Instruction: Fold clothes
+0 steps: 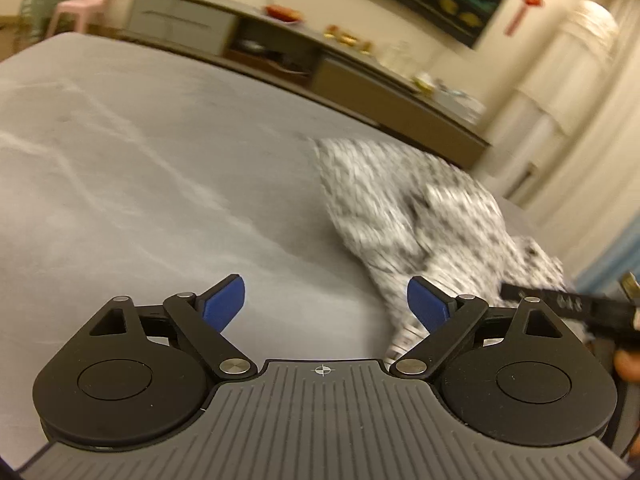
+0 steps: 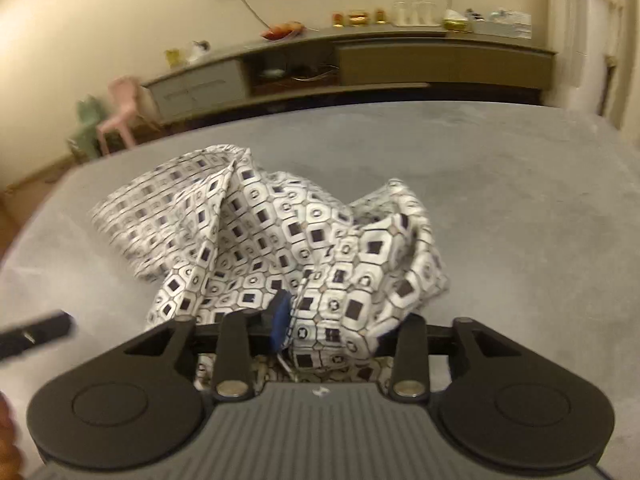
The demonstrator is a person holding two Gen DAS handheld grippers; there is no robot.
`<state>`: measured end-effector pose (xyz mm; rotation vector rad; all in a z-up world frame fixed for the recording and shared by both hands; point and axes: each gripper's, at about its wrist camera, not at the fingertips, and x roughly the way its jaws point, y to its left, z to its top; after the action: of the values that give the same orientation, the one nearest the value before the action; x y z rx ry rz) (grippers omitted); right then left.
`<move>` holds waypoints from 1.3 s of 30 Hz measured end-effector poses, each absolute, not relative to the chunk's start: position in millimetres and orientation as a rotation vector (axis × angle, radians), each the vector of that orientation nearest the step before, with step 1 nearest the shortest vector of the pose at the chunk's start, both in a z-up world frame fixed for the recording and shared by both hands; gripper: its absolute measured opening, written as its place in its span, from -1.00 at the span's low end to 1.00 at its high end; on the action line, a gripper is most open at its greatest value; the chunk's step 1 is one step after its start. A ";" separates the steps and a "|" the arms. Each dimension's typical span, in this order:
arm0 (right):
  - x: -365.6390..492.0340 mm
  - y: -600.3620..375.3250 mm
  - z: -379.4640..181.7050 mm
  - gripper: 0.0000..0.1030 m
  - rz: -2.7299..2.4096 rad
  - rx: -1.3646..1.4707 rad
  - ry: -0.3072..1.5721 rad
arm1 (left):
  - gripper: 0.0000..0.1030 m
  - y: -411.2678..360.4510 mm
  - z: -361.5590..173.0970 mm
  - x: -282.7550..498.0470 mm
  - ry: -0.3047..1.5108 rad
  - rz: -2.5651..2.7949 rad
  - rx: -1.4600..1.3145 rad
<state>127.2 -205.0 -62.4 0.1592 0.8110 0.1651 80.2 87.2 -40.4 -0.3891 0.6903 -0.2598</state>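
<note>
White cloth printed with small black squares inside rounded outlines lies crumpled on the grey bed cover (image 2: 500, 184); this garment (image 2: 280, 240) is heaped rather than flat, with a ridge standing up near its far left part and loose folds bunched toward the near side. One flatter flap spreads to the left, and a puckered lump rises on the right.

From the right wrist view, the right gripper (image 2: 320, 320) sits right at the near edge of the garment, with cloth bunched up between its arms. Only one blue pad (image 2: 280, 316) shows; the other is buried under fabric, so I cannot tell whether the tongs are pinching the cloth or merely standing in it.

From the left wrist view, the left gripper (image 1: 326, 306) has its blue pads well apart with nothing between them, over bare cover just left of the garment (image 1: 420, 216), which looks blurred there. Beyond the bed, a long low cabinet (image 2: 400, 60) runs along the far wall.
</note>
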 end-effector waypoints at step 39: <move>138.1 -313.4 -1.4 -0.63 0.539 0.687 0.704 | 0.48 -90.7 11.5 19.2 0.569 -0.453 0.149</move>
<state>138.1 -313.4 -1.4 0.6866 0.7039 0.5393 19.2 -90.7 11.5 0.1491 0.5694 -0.4529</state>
